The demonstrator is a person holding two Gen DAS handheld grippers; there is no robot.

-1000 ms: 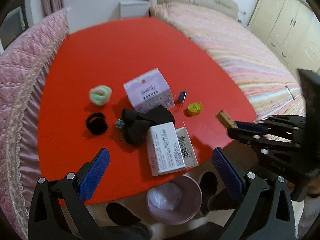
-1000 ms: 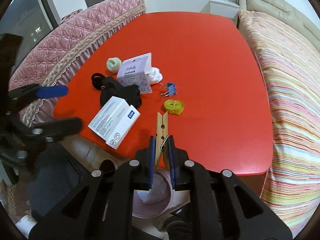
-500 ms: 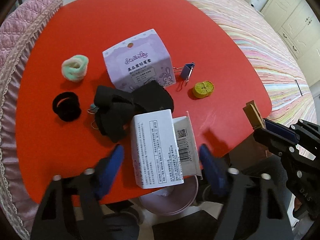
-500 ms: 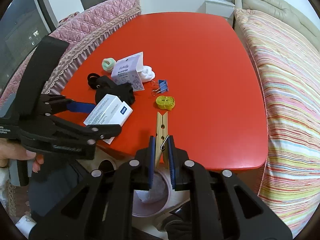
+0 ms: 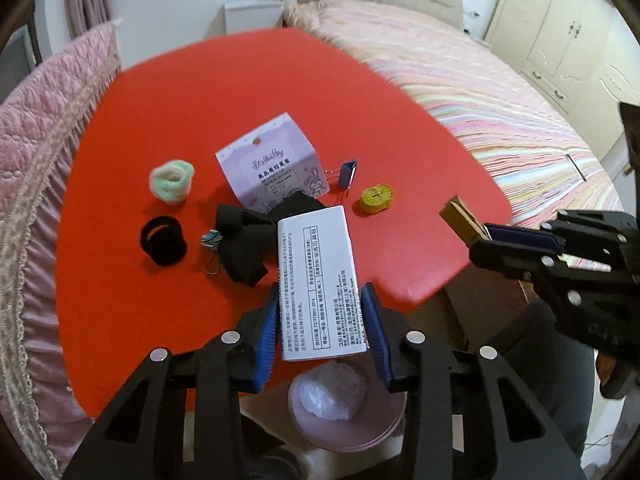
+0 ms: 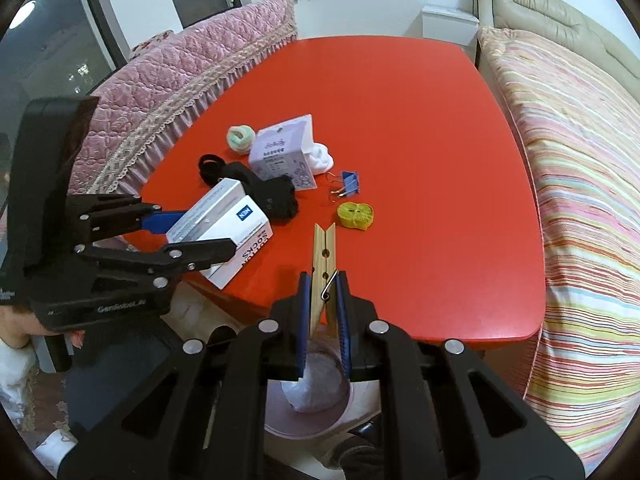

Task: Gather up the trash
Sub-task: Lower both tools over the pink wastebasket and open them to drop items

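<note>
My left gripper point(image 5: 322, 320) is shut on a white printed box point(image 5: 318, 280) and holds it at the near edge of the red table point(image 5: 224, 92). The box also shows in the right wrist view point(image 6: 224, 228). My right gripper point(image 6: 323, 304) is shut on a wooden clothespin point(image 6: 324, 264), held off the table's near edge; it also shows in the left wrist view point(image 5: 464, 220). A pink bin point(image 5: 384, 428) with a white liner stands on the floor below both grippers point(image 6: 316, 428).
On the table lie a purple sock box point(image 5: 272, 164), black cloth point(image 5: 244, 240), a black hair tie point(image 5: 162, 240), a green-white hair tie point(image 5: 172, 182), a blue binder clip point(image 5: 346, 174) and a yellow roll point(image 5: 376, 198). A bed point(image 6: 580, 160) is at the right.
My left gripper closed on the white box and lifted its near end off the table. My right gripper kept hold of the clothespin and barely moved.
</note>
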